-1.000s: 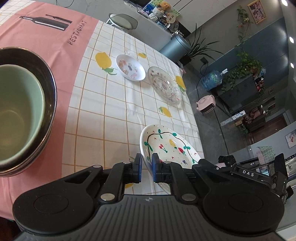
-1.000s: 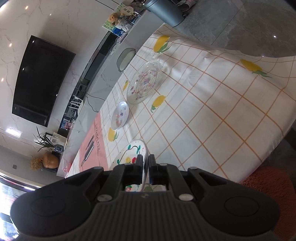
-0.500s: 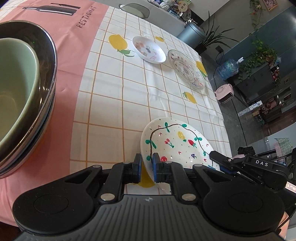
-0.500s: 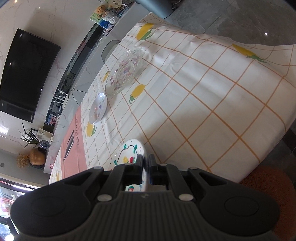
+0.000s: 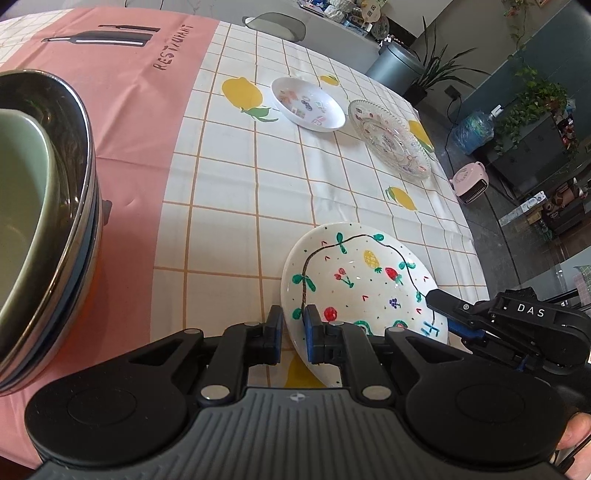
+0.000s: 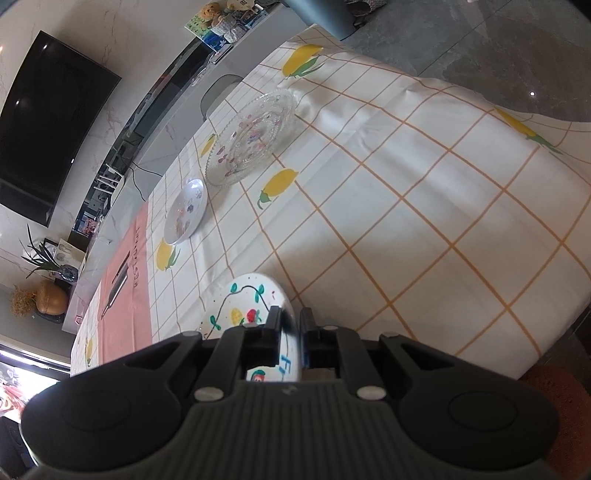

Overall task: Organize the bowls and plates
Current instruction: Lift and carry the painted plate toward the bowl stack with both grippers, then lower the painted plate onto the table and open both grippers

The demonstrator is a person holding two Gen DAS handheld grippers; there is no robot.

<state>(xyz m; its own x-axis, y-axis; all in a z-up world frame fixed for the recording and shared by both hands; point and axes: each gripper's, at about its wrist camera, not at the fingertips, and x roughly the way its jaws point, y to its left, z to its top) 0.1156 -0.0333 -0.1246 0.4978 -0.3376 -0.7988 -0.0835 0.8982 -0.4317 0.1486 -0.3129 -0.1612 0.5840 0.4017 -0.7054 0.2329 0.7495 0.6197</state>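
while both grippers' jaws clamp opposite rims of the painted plate, item in transfer; next: stacking near the small white dish.

Table w/ tablecloth: glass plate, small bowl.

Marble wall, black TV, grey floor.

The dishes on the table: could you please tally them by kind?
Painted white plates: 1
Clear glass plates: 1
Small white dishes with pictures: 1
Green bowls: 1
Metal bowls, at least: 1
Total: 5
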